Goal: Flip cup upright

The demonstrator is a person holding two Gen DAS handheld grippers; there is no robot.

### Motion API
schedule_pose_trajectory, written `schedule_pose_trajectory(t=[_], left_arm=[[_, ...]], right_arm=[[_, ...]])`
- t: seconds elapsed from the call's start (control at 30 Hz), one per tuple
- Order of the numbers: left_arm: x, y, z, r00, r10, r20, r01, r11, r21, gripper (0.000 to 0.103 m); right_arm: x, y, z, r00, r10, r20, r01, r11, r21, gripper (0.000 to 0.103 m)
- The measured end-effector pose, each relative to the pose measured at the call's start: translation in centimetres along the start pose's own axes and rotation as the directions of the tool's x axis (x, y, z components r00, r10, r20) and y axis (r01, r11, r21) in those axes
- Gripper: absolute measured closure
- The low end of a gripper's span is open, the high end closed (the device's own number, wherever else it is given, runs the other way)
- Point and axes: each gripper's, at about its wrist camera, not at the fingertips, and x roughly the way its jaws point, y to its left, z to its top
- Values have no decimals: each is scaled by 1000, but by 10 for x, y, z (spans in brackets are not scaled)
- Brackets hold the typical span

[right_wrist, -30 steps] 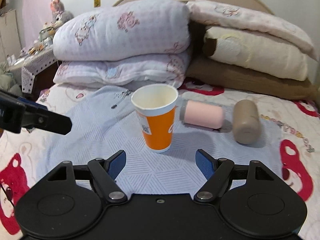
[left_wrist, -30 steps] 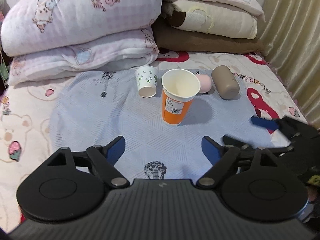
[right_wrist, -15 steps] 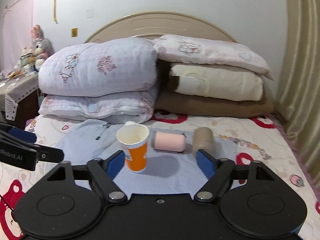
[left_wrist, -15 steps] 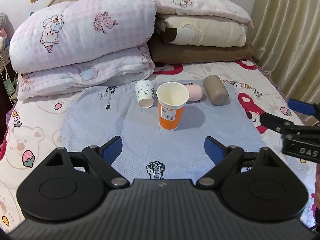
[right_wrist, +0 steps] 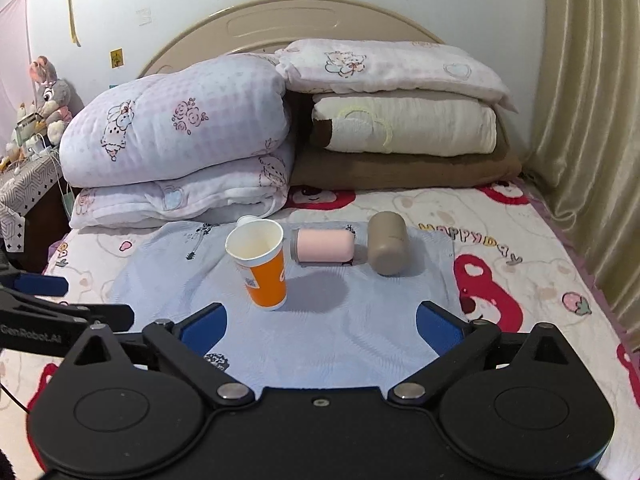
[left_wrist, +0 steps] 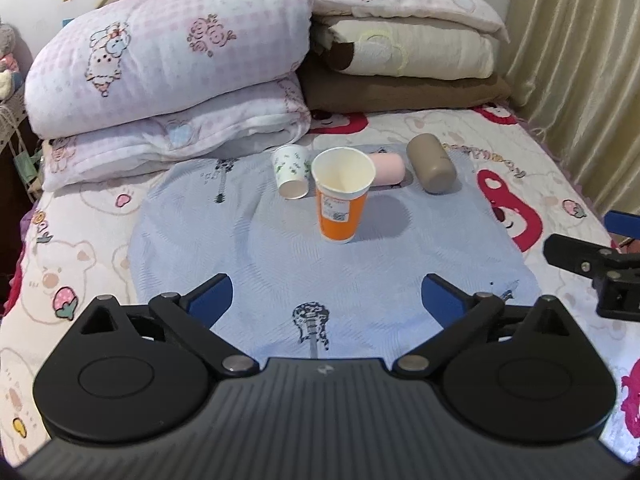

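Note:
An orange paper cup [left_wrist: 341, 198] stands upright on the pale blue cloth [left_wrist: 248, 248], mouth up; it also shows in the right wrist view [right_wrist: 262, 264]. A small white floral cup [left_wrist: 292, 176] lies tipped behind it. A pink cup [left_wrist: 386, 170] and a taupe cup [left_wrist: 430, 168] lie on their sides to its right, also in the right wrist view: pink cup [right_wrist: 324, 245], taupe cup [right_wrist: 387, 248]. My left gripper [left_wrist: 326, 296] is open and empty, well short of the cups. My right gripper [right_wrist: 320, 322] is open and empty, also back from them.
Folded quilts and pillows [left_wrist: 180, 64] are stacked at the head of the bed behind the cups. A curtain [left_wrist: 580, 60] hangs along the right side. A bedside table with toys [right_wrist: 28, 152] stands at the left. The right gripper shows at the right edge of the left wrist view [left_wrist: 600, 264].
Both grippers have pulled back and up from the orange cup, which now looks smaller and farther away. The cups have not moved.

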Motion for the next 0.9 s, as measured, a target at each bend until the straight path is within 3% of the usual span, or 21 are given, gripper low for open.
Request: schedule_pose_trajectory(t=[0.17,0.6,0.7,0.9], left_arm=[[1,1,1,999,51,-9,-51,999,-20,1],[13,6,0,994,92,-62,-96,994,-55,1],[12,7,-4,988,145,-50,-148,988,-50,1],[11,15,-6,989,136,-66,-140,988,-67,1]], right_arm=[[2,0,1,997,-69,-30,69,998,3,1],[8,1,-1,996,-61,-70,61,998,-6,1],[9,-1,0,995,-65,-70,65,998,-4,1],[8,-2,0,994,-75,-74,75,997,-7,1]])
